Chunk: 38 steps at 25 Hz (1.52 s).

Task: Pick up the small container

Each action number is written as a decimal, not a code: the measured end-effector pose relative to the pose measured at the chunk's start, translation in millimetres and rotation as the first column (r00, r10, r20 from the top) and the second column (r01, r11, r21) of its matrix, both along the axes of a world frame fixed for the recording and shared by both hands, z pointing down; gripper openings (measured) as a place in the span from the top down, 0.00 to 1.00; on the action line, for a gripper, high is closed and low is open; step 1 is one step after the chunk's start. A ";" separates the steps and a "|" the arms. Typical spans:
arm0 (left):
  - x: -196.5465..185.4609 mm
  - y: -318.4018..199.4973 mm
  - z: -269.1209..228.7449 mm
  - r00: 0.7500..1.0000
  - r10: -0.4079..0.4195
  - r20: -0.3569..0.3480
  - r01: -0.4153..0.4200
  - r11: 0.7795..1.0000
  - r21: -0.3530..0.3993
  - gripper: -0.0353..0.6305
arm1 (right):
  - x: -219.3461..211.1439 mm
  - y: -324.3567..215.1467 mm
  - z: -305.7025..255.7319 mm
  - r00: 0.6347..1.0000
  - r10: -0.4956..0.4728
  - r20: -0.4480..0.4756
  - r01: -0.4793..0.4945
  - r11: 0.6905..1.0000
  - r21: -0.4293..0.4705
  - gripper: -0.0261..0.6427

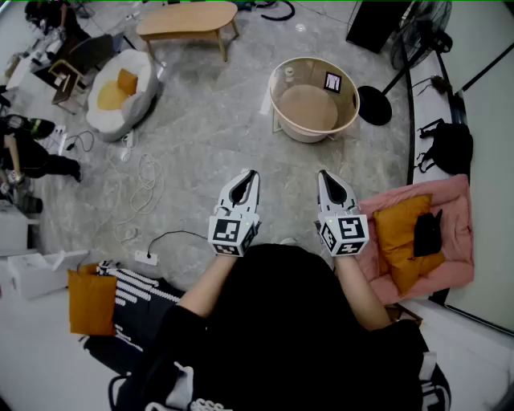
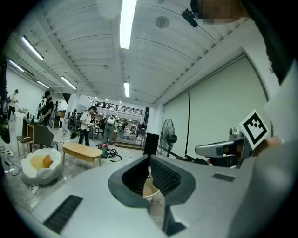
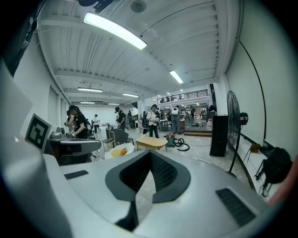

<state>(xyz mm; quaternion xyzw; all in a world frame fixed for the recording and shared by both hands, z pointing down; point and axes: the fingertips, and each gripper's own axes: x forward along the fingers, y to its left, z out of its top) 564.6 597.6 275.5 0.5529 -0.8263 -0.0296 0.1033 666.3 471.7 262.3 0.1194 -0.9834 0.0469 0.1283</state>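
The small container (image 1: 290,75) is seen inside the round tub (image 1: 309,135), against its far left wall; the left gripper (image 1: 250,173) and right gripper (image 1: 324,173) are held closed, empty, well short; neither is judged clearly nearer.

smooth wooden table (image 1: 189,18), soft cloth cushion (image 1: 459,265)

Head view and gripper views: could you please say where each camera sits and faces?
Head view: on the person's head, facing steeply down at the floor; shows both forearms, left gripper and right gripper.
Left gripper view: on the left gripper, facing along its shut jaws; right gripper at its right.
Right gripper view: on the right gripper, along its shut jaws; left gripper at left.
Shared: all show the wooden table.
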 end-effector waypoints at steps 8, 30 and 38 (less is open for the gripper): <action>4.3 -8.5 3.1 0.999 -0.034 0.009 0.034 0.999 -0.012 0.90 | 7.8 -15.6 8.3 1.000 -0.007 -0.002 0.007 1.000 -0.025 0.94; -179.1 -53.4 60.1 0.997 0.059 -0.055 -0.061 0.998 -0.026 0.90 | -165.8 -36.4 84.7 0.991 -0.028 -0.130 0.020 0.998 -0.060 0.94; -300.6 -78.1 68.1 0.996 0.052 -0.075 -0.050 0.999 0.018 0.90 | -281.3 -66.1 93.7 0.981 -0.037 -0.192 0.034 0.999 -0.024 0.94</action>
